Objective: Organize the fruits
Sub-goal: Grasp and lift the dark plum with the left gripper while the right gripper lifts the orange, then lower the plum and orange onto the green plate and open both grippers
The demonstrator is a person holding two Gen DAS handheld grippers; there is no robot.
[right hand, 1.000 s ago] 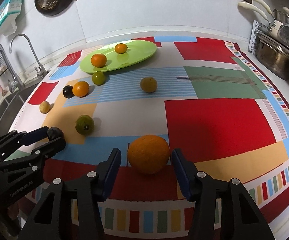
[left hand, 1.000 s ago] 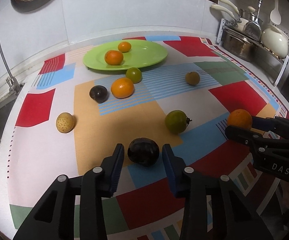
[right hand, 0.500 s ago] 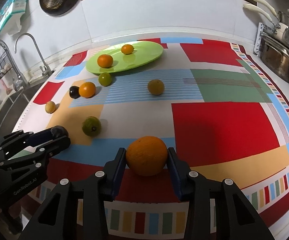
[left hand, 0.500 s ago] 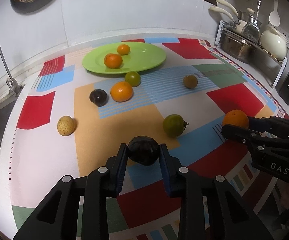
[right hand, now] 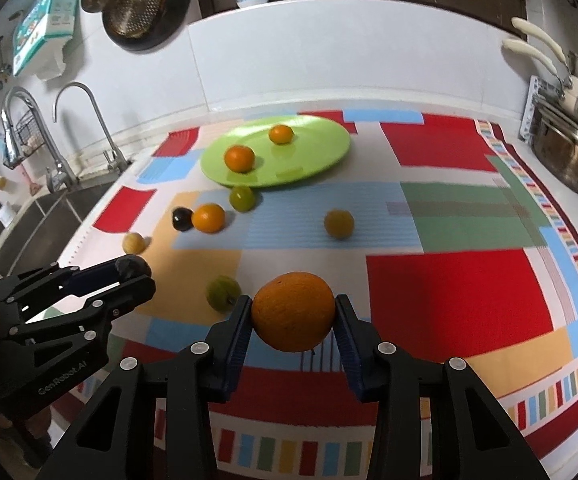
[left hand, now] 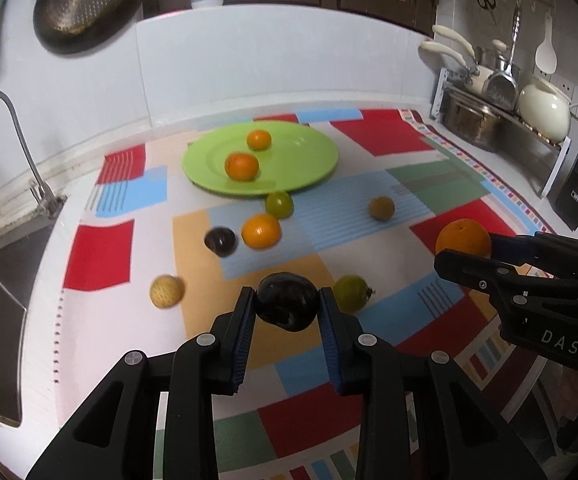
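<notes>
The left gripper (left hand: 287, 307) pointed slantwise downward, its two blue-padded fingers (left hand: 244, 322) pressed against either side of a dark fruit (left hand: 287, 306), having just closed on it. The right gripper (right hand: 293, 312) was angled the same way, its fingers (right hand: 346, 330) clamped on an orange (right hand: 293, 311) after closing likewise.
</notes>
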